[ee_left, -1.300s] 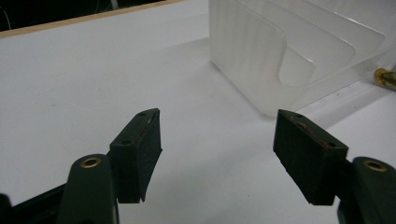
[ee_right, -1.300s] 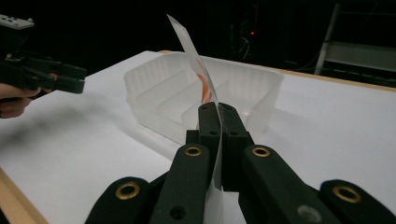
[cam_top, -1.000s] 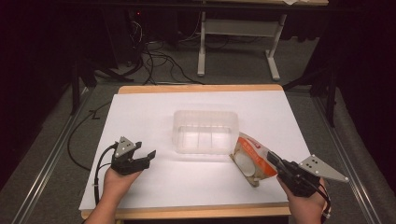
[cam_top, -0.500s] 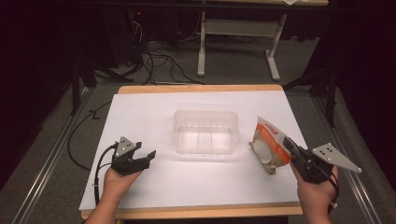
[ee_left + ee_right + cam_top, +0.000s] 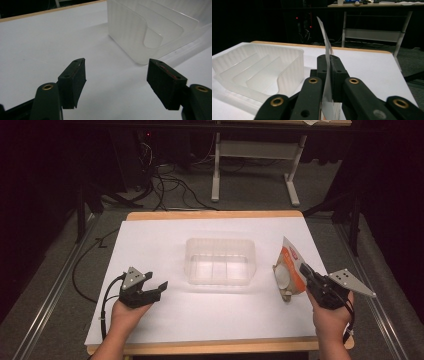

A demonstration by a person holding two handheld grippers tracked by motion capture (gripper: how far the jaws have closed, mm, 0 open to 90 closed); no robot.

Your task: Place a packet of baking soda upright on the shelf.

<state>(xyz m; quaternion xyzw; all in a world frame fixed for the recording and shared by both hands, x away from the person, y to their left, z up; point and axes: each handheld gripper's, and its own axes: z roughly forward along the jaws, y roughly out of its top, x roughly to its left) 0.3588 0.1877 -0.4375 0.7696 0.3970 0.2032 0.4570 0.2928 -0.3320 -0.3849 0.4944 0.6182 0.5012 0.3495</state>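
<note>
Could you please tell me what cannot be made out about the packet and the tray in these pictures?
- Print on the orange and white packet: too small and blurred in the high view.
- Packet's faces in the right gripper view: it stands edge-on, its lower part hidden between the right gripper jaws.
- Clear tray: cut off by the top and right edges in the left gripper view.
- Tray's far compartments: blurred through the ribbed wall.

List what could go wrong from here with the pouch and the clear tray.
1. The right hand-held gripper pinches the orange pouch only by a thin edge, so it may swing or slip free.
2. The clear tray looks light and sits unheld, with the left hand-held gripper open and apart from it; a nudge from the pouch could slide it across the white table.
</note>
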